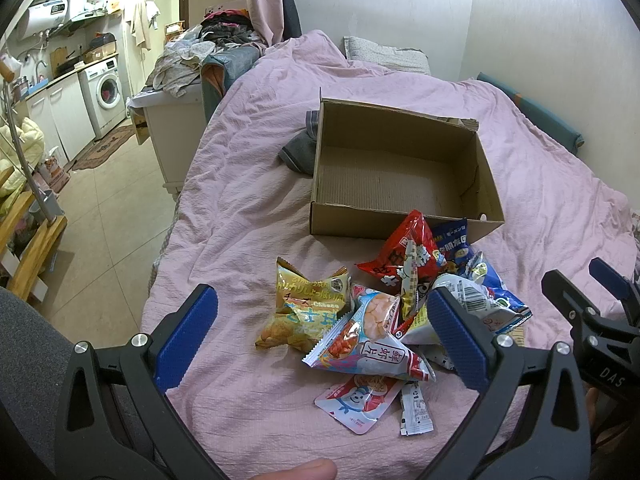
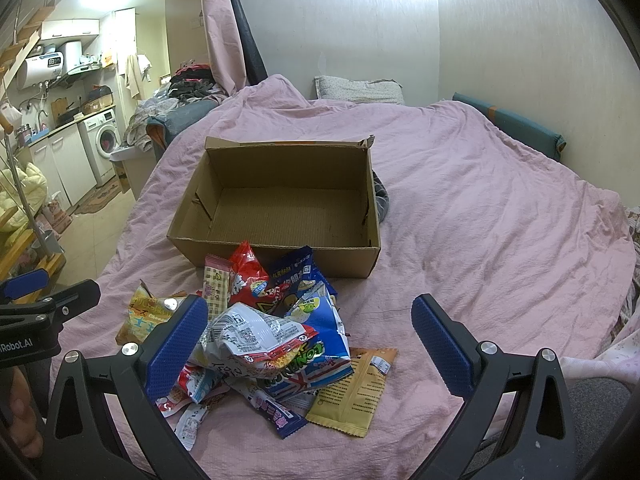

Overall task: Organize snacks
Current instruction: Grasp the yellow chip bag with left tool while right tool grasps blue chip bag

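A pile of snack bags lies on the pink bed cover in front of an open, empty cardboard box. The pile and the box also show in the right wrist view. A yellow cheese snack bag and a red bag are in the pile. My left gripper is open above the pile's near left. My right gripper is open above the pile's near right and appears in the left wrist view. Both are empty.
A grey cloth lies beside the box. A pillow and teal cushion sit at the wall. A cabinet with clothes stands left of the bed, and a kitchen with a washing machine beyond.
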The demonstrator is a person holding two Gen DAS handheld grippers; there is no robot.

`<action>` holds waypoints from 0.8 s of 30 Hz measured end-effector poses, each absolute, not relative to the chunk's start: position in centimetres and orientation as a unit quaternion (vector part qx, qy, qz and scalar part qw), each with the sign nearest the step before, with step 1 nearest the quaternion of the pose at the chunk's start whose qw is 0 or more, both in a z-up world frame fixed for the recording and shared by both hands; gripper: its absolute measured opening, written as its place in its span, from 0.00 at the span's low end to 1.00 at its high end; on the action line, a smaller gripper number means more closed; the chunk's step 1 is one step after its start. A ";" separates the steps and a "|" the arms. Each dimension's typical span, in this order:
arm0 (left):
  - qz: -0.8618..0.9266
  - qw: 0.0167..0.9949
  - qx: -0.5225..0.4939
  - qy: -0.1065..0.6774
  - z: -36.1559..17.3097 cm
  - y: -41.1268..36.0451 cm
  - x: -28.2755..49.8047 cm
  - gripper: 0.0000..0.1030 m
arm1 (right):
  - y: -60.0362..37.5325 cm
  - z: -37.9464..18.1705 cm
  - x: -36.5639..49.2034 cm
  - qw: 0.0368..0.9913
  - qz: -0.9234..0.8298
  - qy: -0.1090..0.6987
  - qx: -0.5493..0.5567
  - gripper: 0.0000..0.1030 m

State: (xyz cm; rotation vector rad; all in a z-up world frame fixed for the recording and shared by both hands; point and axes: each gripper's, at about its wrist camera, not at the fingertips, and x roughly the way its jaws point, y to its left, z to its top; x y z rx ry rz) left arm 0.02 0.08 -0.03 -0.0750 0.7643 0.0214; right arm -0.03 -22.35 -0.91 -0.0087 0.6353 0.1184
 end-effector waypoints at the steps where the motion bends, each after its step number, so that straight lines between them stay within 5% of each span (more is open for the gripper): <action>1: 0.011 0.927 -0.037 0.373 0.0 0.1 0.0 1.00 | -22.4 -0.9 0.0 0.948 0.058 0.312 -0.004 1.00; 9: 0.010 0.917 -0.035 0.398 -0.7 1.2 0.9 1.00 | -23.3 -0.7 0.6 0.936 0.081 0.339 0.043 1.00; 17: 0.031 0.866 -0.058 0.496 -1.9 3.3 6.1 1.00 | -27.2 -1.4 5.1 0.861 0.129 0.460 0.173 1.00; 24: 0.033 0.805 -0.109 0.582 -4.8 5.9 10.7 1.00 | -29.2 -3.0 7.4 0.843 0.114 0.490 0.190 1.00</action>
